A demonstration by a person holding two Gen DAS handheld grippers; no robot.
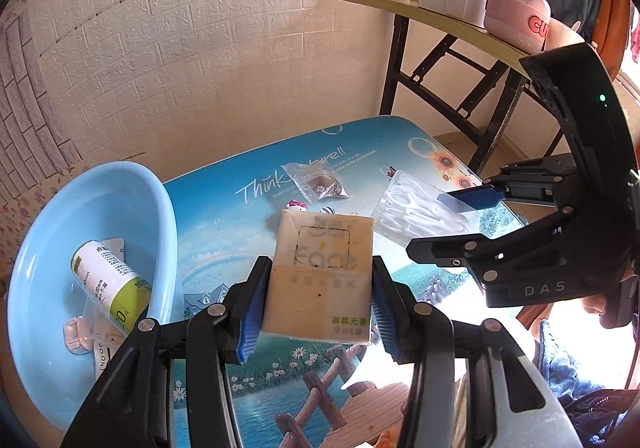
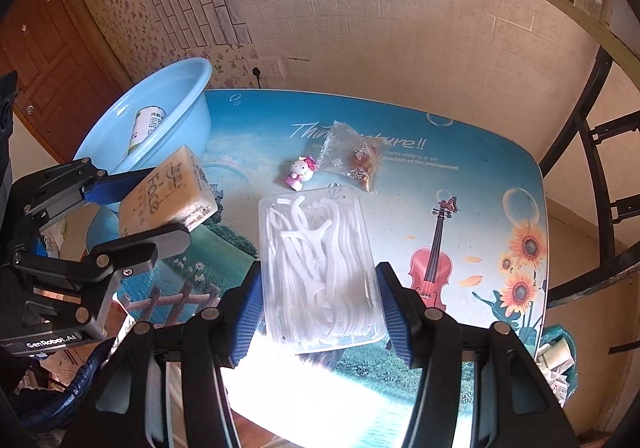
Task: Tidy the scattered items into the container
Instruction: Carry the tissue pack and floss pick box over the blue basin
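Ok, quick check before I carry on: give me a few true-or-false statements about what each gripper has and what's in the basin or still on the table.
1. The left gripper holds the tissue pack. True.
2. The right gripper is shut on nothing. False: its fingers clamp the clear box of floss picks.
3. The blue basin already holds a white and yellow bottle. True.
4. The cat figurine is inside the basin. False: it lies on the table.
5. The clear snack packet lies on the table beside the figurine. True.
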